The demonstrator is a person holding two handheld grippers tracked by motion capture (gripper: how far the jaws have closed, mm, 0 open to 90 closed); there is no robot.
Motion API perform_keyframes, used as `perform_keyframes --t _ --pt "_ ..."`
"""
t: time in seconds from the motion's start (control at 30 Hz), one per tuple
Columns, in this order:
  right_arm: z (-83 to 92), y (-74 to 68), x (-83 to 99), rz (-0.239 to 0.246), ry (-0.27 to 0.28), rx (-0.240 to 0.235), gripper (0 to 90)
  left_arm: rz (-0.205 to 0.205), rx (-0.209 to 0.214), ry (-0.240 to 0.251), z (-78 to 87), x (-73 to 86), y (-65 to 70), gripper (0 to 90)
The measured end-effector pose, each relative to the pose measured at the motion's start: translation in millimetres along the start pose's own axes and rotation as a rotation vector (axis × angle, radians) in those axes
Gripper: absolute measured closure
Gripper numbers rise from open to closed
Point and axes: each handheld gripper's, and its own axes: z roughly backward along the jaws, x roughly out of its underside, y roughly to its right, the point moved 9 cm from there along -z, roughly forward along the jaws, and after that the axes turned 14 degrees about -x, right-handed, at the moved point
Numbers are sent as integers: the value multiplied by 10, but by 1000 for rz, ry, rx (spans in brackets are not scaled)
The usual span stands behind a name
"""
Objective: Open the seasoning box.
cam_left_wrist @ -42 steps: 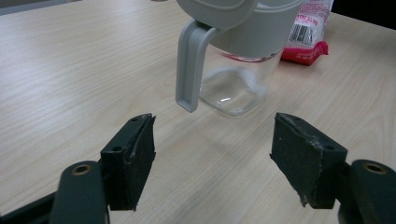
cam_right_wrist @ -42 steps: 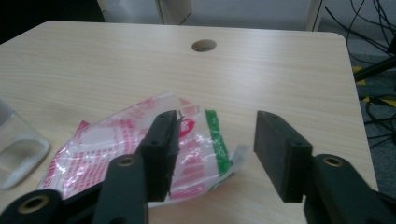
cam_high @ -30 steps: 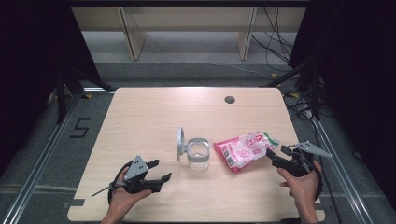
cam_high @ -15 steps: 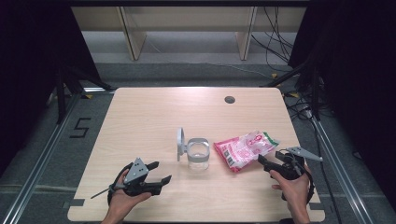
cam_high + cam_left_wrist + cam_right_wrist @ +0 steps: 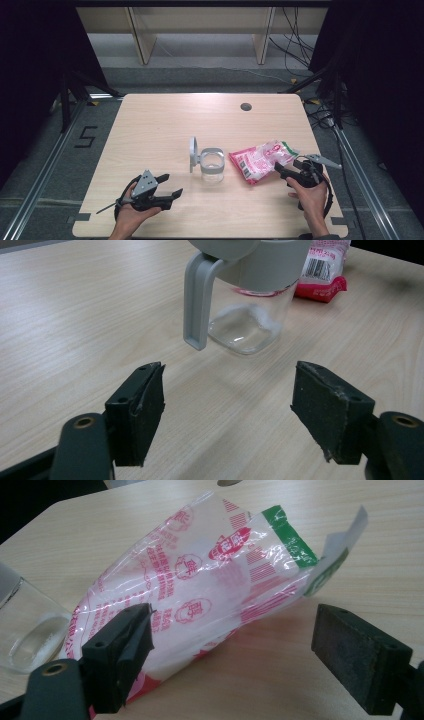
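Pink-printed bag (image 5: pixel 262 160) is laid on the desk (image 5: pixel 160 130) beside the clear jar (image 5: pixel 212 167); right hand-held gripper (image 5: pixel 286 170), jaws just spread, is positioned at the bag; left hand-held gripper (image 5: pixel 172 186) is held spread.

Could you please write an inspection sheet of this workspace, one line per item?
Surface: light wooden table, with a round hole.
Job's things: pink and white bag lying flat; clear jar upright, grey lid flipped open.
Clutter: nothing seen.
Grippers: left gripper open, empty, facing the jar; right gripper open, jaws just opening, at the bag's end.
Cables: black cables on the floor behind.
Surroundings: wooden shelf legs, dark curtains.
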Motion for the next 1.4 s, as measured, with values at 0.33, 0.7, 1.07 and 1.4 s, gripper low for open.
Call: perform_keyframes --t 0.33,0.7,1.07,1.4 --pt "-92 49 -29 -16 -18 15 171 -2 7 -8 -21 17 -1 284" --pt "-289 72 -47 -63 -14 12 178 -11 7 -12 -24 25 1 284" --pt "-388 43 -56 -46 -26 6 360 -7 10 -8 -15 29 15 284" --pt "-376 -13 -62 -67 -24 0 571 -12 7 -12 -19 35 20 284"
